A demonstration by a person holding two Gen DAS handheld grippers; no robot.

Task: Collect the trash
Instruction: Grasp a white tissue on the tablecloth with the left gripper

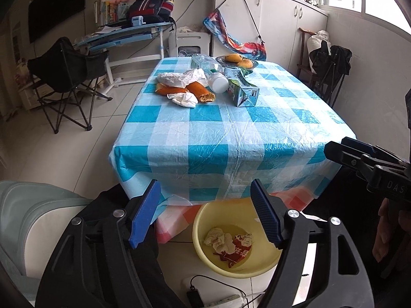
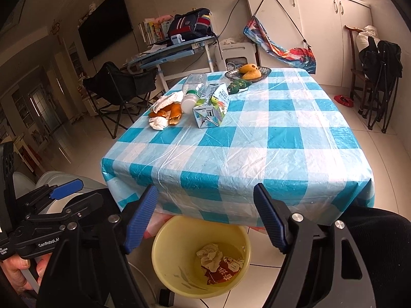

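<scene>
A yellow bin [image 1: 205,217] [image 2: 167,233] stands on the floor under the table's near edge, holding crumpled tissue [image 1: 217,238] [image 2: 209,254] and a red wrapper [image 1: 239,250] [image 2: 222,273]. On the checked table [image 1: 218,133] [image 2: 244,148], at its far left, lie orange peel [image 1: 197,91] [image 2: 174,111], crumpled tissue [image 1: 183,100] [image 2: 158,123], a white plastic bag [image 1: 177,78], a clear plastic bottle [image 1: 208,64] [image 2: 195,82] and a milk carton [image 1: 241,91] [image 2: 213,106]. My left gripper [image 1: 205,213] and right gripper [image 2: 205,218] are open and empty, above the bin, well short of the trash.
A dark bowl of yellow fruit [image 1: 237,60] [image 2: 249,71] sits at the table's far edge, with green items [image 2: 237,86] beside it. A folding chair [image 1: 66,77] [image 2: 118,87] stands left of the table. A power strip and cables [image 1: 215,297] lie by the bin.
</scene>
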